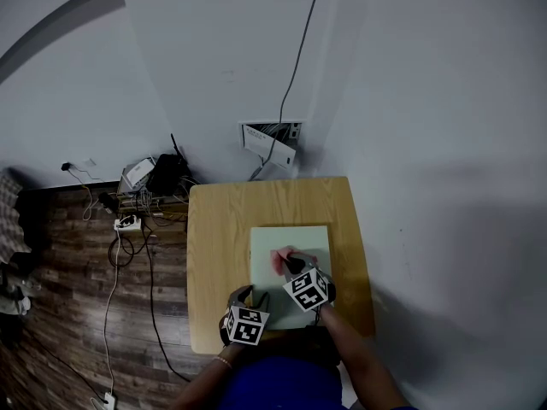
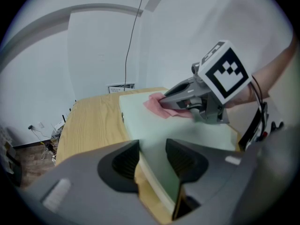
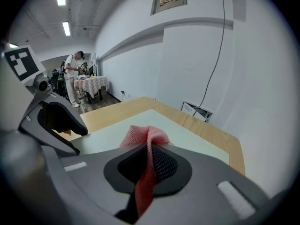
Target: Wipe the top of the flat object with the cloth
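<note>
Two grippers meet on the pale green board [image 1: 308,239] lying on the wooden table [image 1: 218,254]: your right gripper [image 3: 149,159] pinches the pink cloth [image 3: 140,136] down on the board's top, and your left gripper [image 2: 152,156] grips its near corner, jaws wide

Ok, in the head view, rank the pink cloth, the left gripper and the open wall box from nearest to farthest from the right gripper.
1. The pink cloth, pinched in the right gripper's jaws, on the board.
2. The left gripper, at the board's near-left corner.
3. The open wall box, beyond the table's far edge, low on the wall.
</note>
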The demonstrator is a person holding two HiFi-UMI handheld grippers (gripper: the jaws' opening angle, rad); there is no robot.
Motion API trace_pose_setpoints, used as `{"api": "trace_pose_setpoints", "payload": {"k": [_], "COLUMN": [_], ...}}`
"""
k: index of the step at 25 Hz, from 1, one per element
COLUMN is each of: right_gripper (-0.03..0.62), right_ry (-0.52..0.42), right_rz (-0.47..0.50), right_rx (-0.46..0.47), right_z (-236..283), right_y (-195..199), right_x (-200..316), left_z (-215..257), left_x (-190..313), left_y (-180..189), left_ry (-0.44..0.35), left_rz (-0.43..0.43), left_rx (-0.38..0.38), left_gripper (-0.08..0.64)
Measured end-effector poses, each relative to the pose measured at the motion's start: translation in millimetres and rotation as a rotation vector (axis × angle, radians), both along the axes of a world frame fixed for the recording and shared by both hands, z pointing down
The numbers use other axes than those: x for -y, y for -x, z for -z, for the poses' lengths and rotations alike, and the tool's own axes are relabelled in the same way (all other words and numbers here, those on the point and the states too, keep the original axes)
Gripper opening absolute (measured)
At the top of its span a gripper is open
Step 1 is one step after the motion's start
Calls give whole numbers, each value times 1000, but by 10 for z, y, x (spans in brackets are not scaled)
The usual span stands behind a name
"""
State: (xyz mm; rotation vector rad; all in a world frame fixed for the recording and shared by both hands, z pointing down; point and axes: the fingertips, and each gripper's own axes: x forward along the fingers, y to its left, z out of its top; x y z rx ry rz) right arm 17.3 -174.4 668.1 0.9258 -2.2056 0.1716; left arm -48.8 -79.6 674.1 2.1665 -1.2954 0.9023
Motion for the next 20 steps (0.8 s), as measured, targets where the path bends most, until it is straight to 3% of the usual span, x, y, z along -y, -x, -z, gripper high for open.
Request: {"api": "trace_pose_setpoints", "payload": {"k": [20], "right_gripper": [17], "right_ry": [-9], "right_rz": [-184], "right_rx": [-46], "right_z": [-9], "right_y": [-935], "right_x": [59], "left_z": [-4], "left_x": [-21], "left_y": [-1], "left_ry": [-4], "left_rz": [1], "left_rx": [1], "left_gripper": [179]}}
